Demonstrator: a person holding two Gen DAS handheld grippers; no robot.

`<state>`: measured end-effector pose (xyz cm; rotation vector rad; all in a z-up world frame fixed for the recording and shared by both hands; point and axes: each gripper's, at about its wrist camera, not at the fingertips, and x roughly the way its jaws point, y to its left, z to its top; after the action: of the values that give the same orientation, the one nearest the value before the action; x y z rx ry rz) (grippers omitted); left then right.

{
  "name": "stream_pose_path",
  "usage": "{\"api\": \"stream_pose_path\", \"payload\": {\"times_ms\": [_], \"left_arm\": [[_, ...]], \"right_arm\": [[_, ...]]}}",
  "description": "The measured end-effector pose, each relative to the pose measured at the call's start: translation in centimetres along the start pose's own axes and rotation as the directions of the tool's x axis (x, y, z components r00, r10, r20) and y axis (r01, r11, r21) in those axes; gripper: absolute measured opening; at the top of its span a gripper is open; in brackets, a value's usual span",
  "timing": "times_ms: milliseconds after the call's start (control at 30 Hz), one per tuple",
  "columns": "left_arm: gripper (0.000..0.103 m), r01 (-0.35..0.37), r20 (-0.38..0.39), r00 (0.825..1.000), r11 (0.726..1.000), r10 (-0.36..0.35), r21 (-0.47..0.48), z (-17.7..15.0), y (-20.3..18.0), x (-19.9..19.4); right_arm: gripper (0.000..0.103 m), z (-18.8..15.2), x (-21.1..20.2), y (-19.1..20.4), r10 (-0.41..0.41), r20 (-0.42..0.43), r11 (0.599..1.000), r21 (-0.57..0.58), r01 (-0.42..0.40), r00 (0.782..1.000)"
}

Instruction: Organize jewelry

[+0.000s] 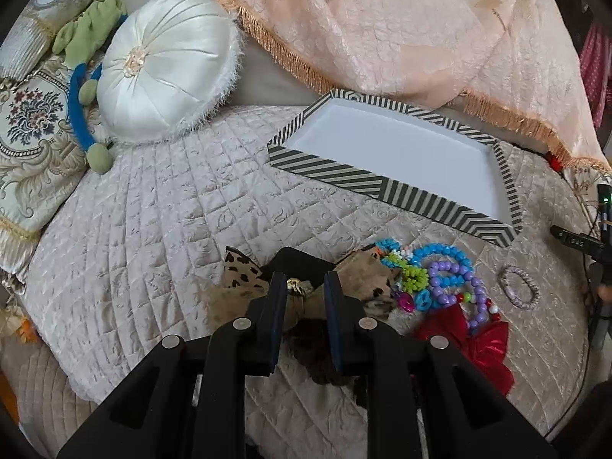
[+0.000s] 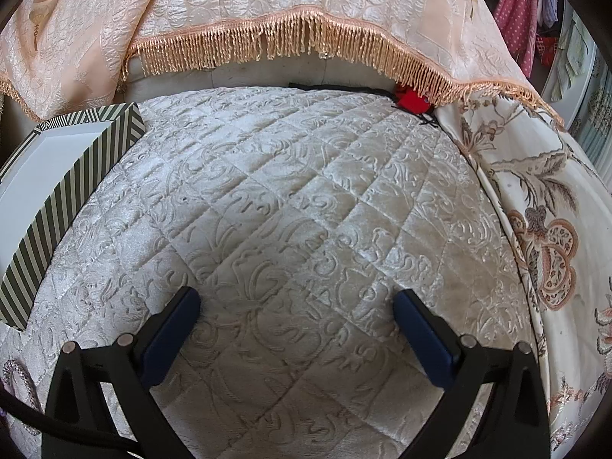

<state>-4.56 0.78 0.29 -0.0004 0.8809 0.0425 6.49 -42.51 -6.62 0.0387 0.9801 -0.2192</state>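
Note:
My left gripper (image 1: 305, 287) is shut on a leopard-print bow (image 1: 244, 275) with a black centre and a gold knot, held just above the quilted bedspread (image 1: 160, 206). Right of it lies a heap of bead bracelets (image 1: 440, 275) in blue, purple and green, a red bow (image 1: 482, 340) and a lone lilac bracelet (image 1: 519, 287). A striped tray (image 1: 329, 170) with a white inside stands behind them, empty. My right gripper (image 2: 296, 306) is open and empty over bare quilt, with the tray's corner (image 2: 46, 206) to its left.
A round white satin cushion (image 1: 164, 72) and a brocade pillow (image 1: 26, 141) lie at the far left. A peach fringed throw (image 1: 401, 30) hangs behind the tray. A floral cushion (image 2: 554, 229) bounds the right. A red object (image 2: 411, 100) sits under the fringe.

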Motion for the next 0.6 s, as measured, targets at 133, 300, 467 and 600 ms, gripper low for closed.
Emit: {"api": "stream_pose_path", "payload": {"times_ms": [133, 300, 467, 600], "left_arm": [[0.0, 0.006, 0.022, 1.0, 1.0, -0.006, 0.005, 0.0, 0.4, -1.3], [0.0, 0.021, 0.041, 0.999, 1.0, -0.02, -0.016, 0.1, 0.8, -2.5], [0.0, 0.02, 0.055, 0.998, 0.999, -0.018, -0.028, 0.0, 0.7, -3.5], [0.0, 0.002, 0.056, 0.998, 0.999, -0.001, -0.033, -0.2, 0.7, -3.8]], "right_arm": [[0.102, 0.2, -1.0, 0.3, 0.002, -0.039, 1.0, 0.013, -0.002, 0.999], [0.102, -3.1, -6.7, 2.7, 0.015, -0.001, 0.999, 0.046, -0.015, 1.0], [0.102, -6.1, -13.1, 8.6, 0.129, 0.025, 0.992, -0.002, -0.129, 0.991], [0.102, -7.5, -16.8, 13.8, 0.221, 0.042, 0.975, -0.051, -0.218, 0.974]]}}
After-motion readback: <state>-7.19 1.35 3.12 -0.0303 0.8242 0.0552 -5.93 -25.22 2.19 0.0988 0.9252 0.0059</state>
